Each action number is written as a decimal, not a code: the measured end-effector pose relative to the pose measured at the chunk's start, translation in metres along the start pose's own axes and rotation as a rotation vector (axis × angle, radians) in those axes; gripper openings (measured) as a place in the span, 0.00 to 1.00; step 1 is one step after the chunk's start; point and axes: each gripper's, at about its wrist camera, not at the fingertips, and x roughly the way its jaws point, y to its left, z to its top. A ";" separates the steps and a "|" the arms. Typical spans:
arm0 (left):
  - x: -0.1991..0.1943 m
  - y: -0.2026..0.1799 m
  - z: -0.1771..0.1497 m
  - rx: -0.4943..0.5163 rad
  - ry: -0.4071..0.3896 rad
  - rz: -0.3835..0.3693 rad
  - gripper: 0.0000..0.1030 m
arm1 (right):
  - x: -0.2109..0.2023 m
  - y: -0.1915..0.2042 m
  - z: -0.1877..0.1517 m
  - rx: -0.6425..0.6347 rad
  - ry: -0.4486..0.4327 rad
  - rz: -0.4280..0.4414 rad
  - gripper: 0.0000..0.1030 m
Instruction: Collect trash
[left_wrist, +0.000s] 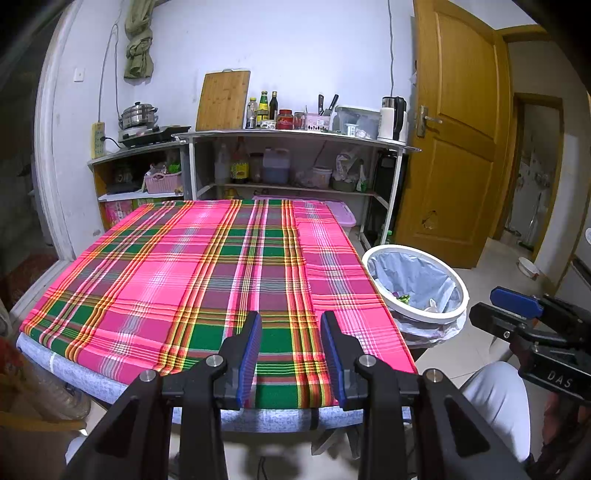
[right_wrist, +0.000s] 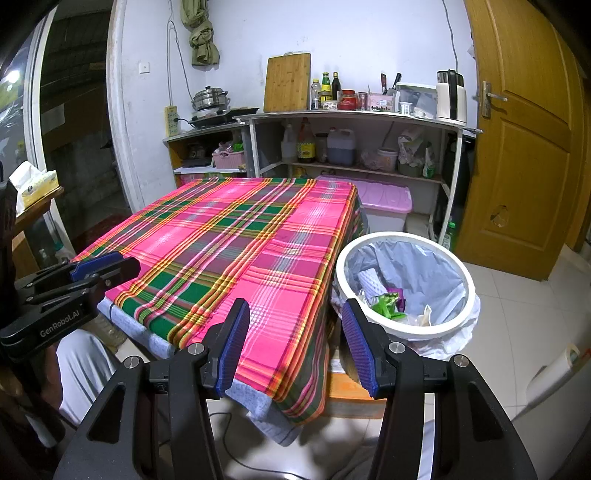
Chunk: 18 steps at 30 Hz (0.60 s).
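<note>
A white-rimmed trash bin (right_wrist: 406, 334) with a pale blue liner stands on the floor at the table's right side; it also shows in the left wrist view (left_wrist: 419, 314). Inside lie a green wrapper (right_wrist: 386, 304), a white foam net (right_wrist: 369, 282) and crumpled paper (right_wrist: 424, 317). My left gripper (left_wrist: 291, 321) is open and empty over the near edge of the plaid tablecloth (left_wrist: 192, 273). My right gripper (right_wrist: 295, 314) is open and empty over the table's near right corner, just left of the bin. The tablecloth (right_wrist: 236, 240) carries no trash.
A metal shelf (left_wrist: 295, 134) with bottles, a kettle and a cutting board stands against the far wall. A pink-lidded box (right_wrist: 384, 199) sits behind the table. A wooden door (right_wrist: 524, 147) is at the right. The person's knee (left_wrist: 495, 402) is below the right gripper.
</note>
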 end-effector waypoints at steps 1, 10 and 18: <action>0.000 0.000 0.000 0.000 0.000 0.000 0.32 | 0.000 0.001 0.000 0.000 0.000 0.000 0.52; 0.000 0.001 -0.001 0.000 0.006 -0.001 0.32 | 0.000 0.001 0.000 0.000 0.000 0.000 0.52; -0.001 0.001 -0.002 0.003 0.006 0.004 0.32 | 0.000 0.000 0.000 -0.002 0.000 -0.001 0.52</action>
